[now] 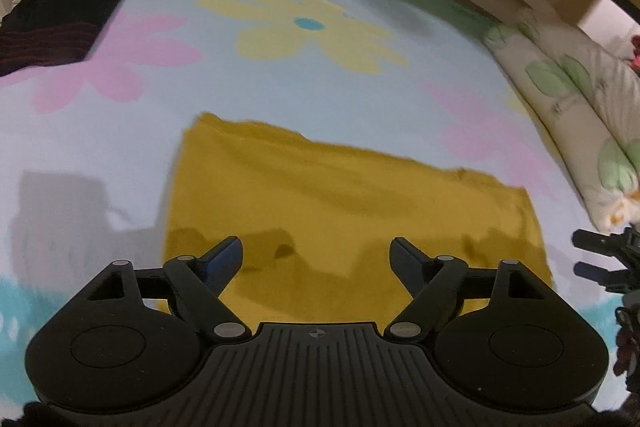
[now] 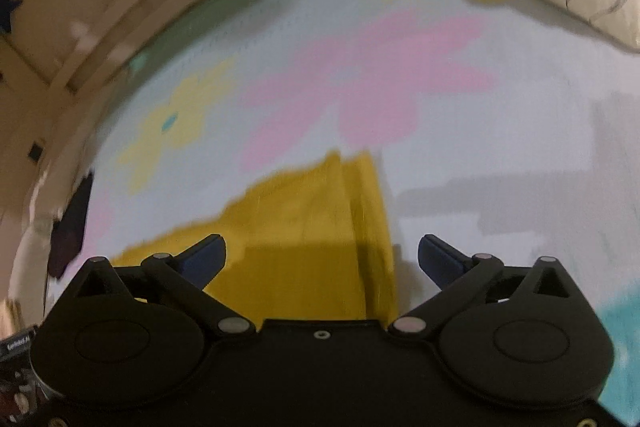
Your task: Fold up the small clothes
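Mustard-yellow garment point(image 1: 348, 211) lies flat on the flower-printed bedsheet point(image 1: 280, 87), already reduced to a rough rectangle with a doubled layer showing along its right side in the right wrist view point(image 2: 320, 227). That suggests at least one fold is done, though what kind of garment it is cannot be told from here. Its far edge is slightly uneven and a few soft creases run across the top.

Left claw point(image 1: 316, 255) hovers over the near part of the cloth with its fingers spread wide and nothing between them. Right claw point(image 2: 322, 255) is likewise wide open and empty, poised over the garment's right edge, one finger above the yellow fabric and the other above bare sheet.

A dark folded garment point(image 1: 60, 23) sits well apart at the far left of the bed, probably a finished piece. A leaf-patterned pillow point(image 1: 580, 107) lies along the right side.

Judging by the shape, the yellow piece likely needs one more fold to halve it before being set aside.
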Demonstrator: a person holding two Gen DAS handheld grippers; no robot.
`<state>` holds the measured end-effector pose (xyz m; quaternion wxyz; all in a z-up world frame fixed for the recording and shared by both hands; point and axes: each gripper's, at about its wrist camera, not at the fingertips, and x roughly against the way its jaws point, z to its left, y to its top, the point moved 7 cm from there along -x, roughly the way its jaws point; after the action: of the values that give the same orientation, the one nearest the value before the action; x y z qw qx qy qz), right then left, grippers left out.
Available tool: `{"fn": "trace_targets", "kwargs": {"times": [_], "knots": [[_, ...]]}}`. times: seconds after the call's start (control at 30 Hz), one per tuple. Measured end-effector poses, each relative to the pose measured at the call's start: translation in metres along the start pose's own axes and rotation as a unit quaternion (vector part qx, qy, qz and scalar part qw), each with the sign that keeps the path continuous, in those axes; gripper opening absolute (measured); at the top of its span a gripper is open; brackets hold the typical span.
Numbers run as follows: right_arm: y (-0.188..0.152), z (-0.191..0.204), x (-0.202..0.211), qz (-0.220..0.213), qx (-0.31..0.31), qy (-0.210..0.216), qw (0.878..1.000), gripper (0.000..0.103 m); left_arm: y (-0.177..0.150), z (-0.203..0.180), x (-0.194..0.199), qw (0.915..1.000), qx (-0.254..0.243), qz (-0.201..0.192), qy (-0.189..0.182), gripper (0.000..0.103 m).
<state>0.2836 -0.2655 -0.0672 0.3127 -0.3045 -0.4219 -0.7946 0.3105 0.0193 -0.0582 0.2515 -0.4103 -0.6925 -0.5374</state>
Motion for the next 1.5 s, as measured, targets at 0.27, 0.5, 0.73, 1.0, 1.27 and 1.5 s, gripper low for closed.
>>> {"fn": "trace_targets", "kwargs": {"times": [0.27,0.5,0.73,1.0,1.27,1.5], "knots": [[-0.031,-0.012,0.012,0.024,-0.013,0.015,0.999,0.102,-0.023,-0.041,0.0,0.9994,-0.015,0.015,-0.027,0.08],[-0.055,-0.029,-0.007,0.071,-0.032,0.023,0.997,0.102,-0.024,-0.056,-0.021,0.9985,-0.042,0.022,-0.028,0.08],[-0.055,-0.027,-0.02,0.081,-0.036,0.027,0.996,0.103,-0.002,-0.057,-0.056,0.9993,-0.026,0.028,0.001,0.08],[-0.057,-0.039,-0.014,0.086,-0.042,0.065,0.993,0.103,0.048,-0.077,-0.095,0.9989,-0.022,0.019,0.036,0.08],[-0.054,-0.043,-0.014,0.096,-0.067,0.081,0.99,0.103,0.021,-0.076,-0.112,0.994,-0.039,0.043,0.093,0.08],[-0.051,-0.05,-0.012,0.095,-0.093,0.102,0.986,0.103,-0.02,-0.083,-0.082,0.9901,-0.088,0.031,0.105,0.08]]}}
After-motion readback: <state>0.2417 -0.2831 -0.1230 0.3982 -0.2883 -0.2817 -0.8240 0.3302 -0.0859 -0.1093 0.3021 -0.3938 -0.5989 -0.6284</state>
